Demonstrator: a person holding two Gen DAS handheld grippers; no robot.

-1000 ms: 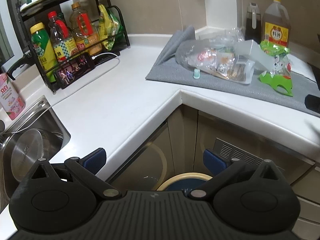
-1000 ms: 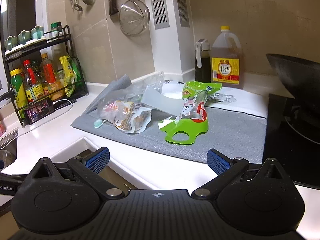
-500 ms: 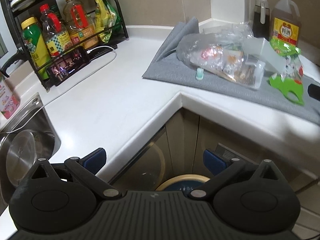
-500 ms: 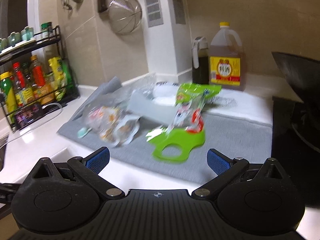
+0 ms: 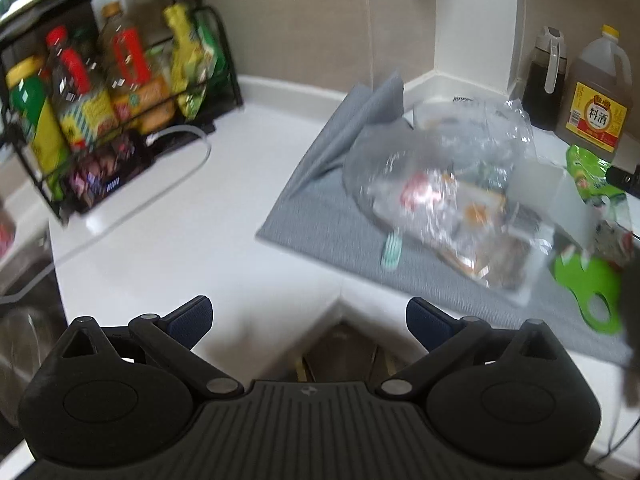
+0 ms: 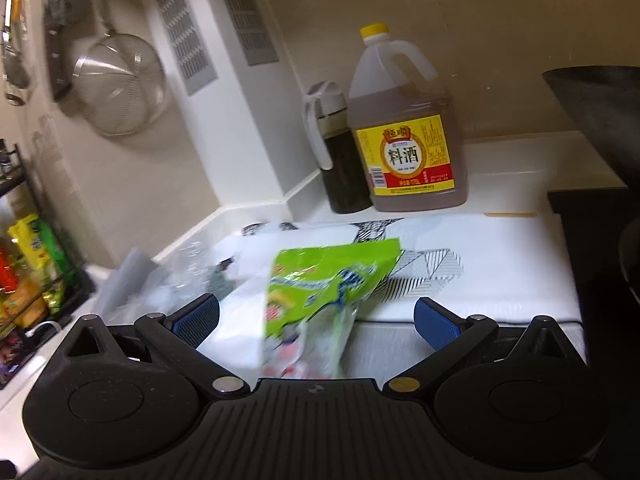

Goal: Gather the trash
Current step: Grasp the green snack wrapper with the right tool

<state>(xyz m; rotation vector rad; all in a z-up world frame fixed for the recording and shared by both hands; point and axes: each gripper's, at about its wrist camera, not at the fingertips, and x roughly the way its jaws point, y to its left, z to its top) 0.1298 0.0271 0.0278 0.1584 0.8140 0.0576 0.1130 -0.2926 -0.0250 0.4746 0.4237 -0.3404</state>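
Note:
A heap of trash lies on a grey mat (image 5: pixel 320 216): a clear plastic bag of wrappers (image 5: pixel 444 184), a small mint toothbrush head (image 5: pixel 391 249) and a green snack bag (image 5: pixel 592 280). My left gripper (image 5: pixel 308 320) is open and empty, over the counter's inner corner, short of the mat. My right gripper (image 6: pixel 316 320) is open, and the green snack bag (image 6: pixel 320 280) stands between its fingers, untouched as far as I can tell. A white plastic piece (image 6: pixel 240 320) lies by the bag.
A black rack (image 5: pixel 112 92) of sauce bottles stands at the back left, with a white cable (image 5: pixel 160 184) on the counter. A cooking wine jug (image 6: pixel 404 132) and a dark oil pitcher (image 6: pixel 340 152) stand by the wall. A black wok (image 6: pixel 600 108) sits at the right.
Both grippers have moved forward toward the trash. The right one has closed in so the green snack bag is now between its open fingers. The left one rose over the counter edge.

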